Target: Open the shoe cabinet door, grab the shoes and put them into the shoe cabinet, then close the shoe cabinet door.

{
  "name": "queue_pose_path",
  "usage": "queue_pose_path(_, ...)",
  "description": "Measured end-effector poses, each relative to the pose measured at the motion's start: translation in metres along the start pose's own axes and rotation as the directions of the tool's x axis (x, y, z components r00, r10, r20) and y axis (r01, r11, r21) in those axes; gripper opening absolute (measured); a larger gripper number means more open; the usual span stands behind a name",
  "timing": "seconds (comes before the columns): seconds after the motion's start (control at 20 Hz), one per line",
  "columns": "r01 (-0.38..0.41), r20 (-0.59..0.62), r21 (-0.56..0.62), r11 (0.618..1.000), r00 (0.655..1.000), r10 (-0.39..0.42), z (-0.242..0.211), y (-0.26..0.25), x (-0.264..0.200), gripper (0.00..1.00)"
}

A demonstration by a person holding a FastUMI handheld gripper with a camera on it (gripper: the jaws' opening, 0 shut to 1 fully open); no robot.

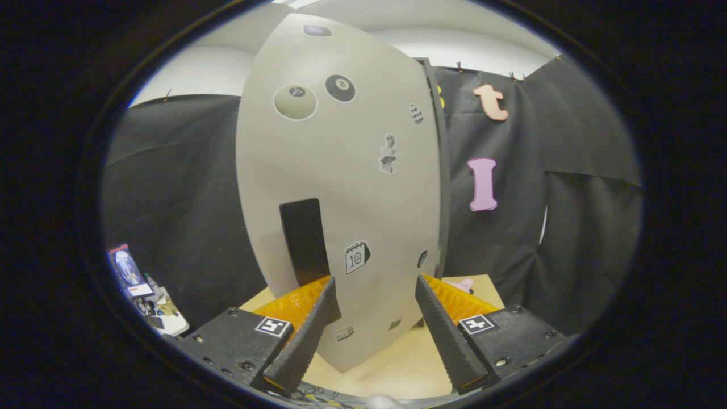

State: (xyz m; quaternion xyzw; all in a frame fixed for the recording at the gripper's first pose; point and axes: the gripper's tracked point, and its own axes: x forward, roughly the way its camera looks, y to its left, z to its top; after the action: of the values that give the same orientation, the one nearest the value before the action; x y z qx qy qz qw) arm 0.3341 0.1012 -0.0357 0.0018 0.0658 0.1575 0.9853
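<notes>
The shoe cabinet door [341,170], a pale grey panel with several stickers, stands upright very close ahead of my gripper [375,280]. The door has a tall black handle slot [304,238], just beyond my left finger [309,329]. A dark vertical edge [442,170] runs down the panel's right side. The gripper is open, its fingers wide apart and holding nothing, with the lower part of the door between and just beyond the tips. A small pink thing [461,284], perhaps a shoe, peeks out past my right finger [448,335]. I cannot tell whether the door is ajar.
The cabinet stands on a light wooden tabletop [397,363], whose far right corner shows beside the pink thing. Black cloth [182,187] hangs behind on both sides. Small cluttered items [142,289] lie low at the far left.
</notes>
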Motion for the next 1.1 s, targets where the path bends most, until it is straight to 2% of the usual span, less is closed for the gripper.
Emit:
queue_pose_path(0.1, -0.021, -0.005, 0.018, 1.0, 1.0, 0.021, -0.003, 0.017, 0.007, 0.96)
queue_pose_path(0.4, 0.077, 0.056, 0.046, 0.996, 0.995, -0.079, 0.013, 0.016, 0.0, 0.98)
queue_pose_path(0.8, 0.115, 0.073, 0.012, 0.993, 0.991, -0.116, 0.019, 0.032, -0.016, 0.98)
queue_pose_path(1.1, 0.177, 0.093, 0.005, 0.984, 0.98, -0.177, 0.029, 0.037, -0.044, 0.97)
